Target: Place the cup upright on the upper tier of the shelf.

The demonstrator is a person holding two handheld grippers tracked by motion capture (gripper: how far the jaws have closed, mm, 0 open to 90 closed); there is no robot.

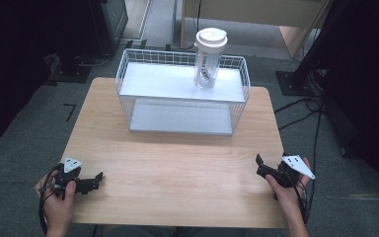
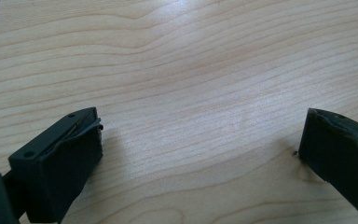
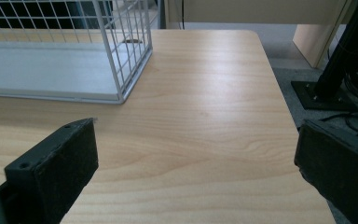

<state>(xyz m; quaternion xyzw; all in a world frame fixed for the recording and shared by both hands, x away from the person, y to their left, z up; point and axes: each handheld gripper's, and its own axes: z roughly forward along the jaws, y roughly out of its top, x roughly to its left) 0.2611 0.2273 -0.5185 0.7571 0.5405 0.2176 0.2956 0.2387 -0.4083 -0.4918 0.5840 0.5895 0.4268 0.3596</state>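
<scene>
Left gripper (image 1: 96, 178): held at the near left corner of the wooden table (image 1: 177, 163), jaws spread wide with bare wood grain between them in its own view; it holds nothing.

Right gripper (image 1: 259, 163): held at the near right edge of the table, jaws likewise wide apart and empty, facing the wire shelf rack (image 1: 182, 91).

Rack: white wire, two tiers, standing at the far middle of the table; its lower corner appears in the right gripper view (image 3: 121, 70).

Tumbler (image 1: 208, 59): clear plastic, white lid, upright on the rack's upper tier toward its right end, well apart from both grippers.

Progress, as judged: nothing is grasped or touched, so the work appears to be at its outset, with the reach toward the tumbler and any handling of it all left to do.

Obscured: the tumbler's contents are hard to make out, perhaps a pale straw or insert. Dark surroundings beyond the table cannot be read.
</scene>
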